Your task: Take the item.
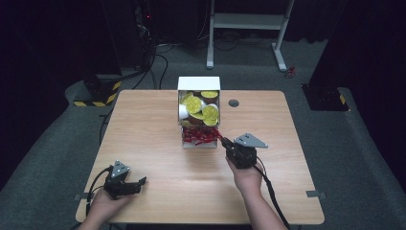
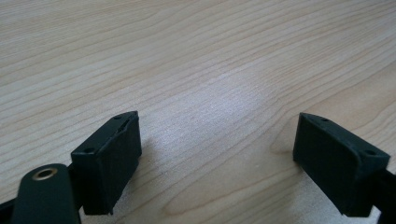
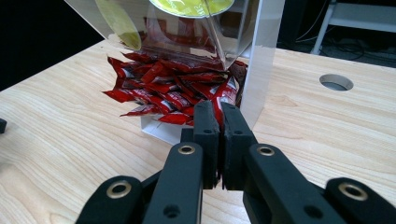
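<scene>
A white dispenser box stands at the table's far middle, its upper part holding yellow-lidded cups. A pile of red packets spills from its lower tray. My right gripper reaches into the pile's right edge. In the right gripper view its jaws are pressed together on the edge of a red packet, with the other red packets just beyond. My left gripper rests low at the near left of the table, open, with bare wood between its fingers.
The wooden table has a round cable hole right of the box. The box's clear side wall rises close to the right gripper's right side. A white desk frame stands on the floor behind the table.
</scene>
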A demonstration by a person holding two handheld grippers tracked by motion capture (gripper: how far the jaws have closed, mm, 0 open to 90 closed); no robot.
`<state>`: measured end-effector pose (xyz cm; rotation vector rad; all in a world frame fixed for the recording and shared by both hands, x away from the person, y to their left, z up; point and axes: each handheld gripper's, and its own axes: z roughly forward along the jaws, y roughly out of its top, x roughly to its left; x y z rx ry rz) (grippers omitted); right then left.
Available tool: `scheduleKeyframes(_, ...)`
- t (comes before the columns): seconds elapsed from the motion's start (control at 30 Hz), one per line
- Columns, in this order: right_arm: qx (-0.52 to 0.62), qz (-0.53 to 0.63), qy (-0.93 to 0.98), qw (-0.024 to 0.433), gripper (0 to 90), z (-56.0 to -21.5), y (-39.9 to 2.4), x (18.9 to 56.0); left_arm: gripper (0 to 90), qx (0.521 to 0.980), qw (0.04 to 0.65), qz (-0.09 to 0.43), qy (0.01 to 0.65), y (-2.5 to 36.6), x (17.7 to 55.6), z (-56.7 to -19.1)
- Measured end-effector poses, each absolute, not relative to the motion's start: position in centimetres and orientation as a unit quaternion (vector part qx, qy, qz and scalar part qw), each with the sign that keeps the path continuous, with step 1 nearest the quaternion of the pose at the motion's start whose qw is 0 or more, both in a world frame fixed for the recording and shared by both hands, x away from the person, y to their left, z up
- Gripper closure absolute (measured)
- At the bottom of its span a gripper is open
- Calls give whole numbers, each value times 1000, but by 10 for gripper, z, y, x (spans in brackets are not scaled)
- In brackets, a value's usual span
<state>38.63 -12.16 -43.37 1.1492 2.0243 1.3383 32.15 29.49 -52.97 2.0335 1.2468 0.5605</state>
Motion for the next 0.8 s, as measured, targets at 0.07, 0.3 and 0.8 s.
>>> scheduleKeyframes(0.07, 415, 487, 734, 227, 875, -433, -124, 384, 156, 781, 339, 215, 479, 295, 321, -530)
scheduleKeyframes(0.3, 418, 496, 726, 227, 876, -434, -127, 378, 157, 781, 339, 216, 479, 295, 321, -530)
scheduleKeyframes(0.8, 415, 508, 719, 229, 876, -436, -137, 365, 156, 781, 339, 216, 479, 295, 321, -530)
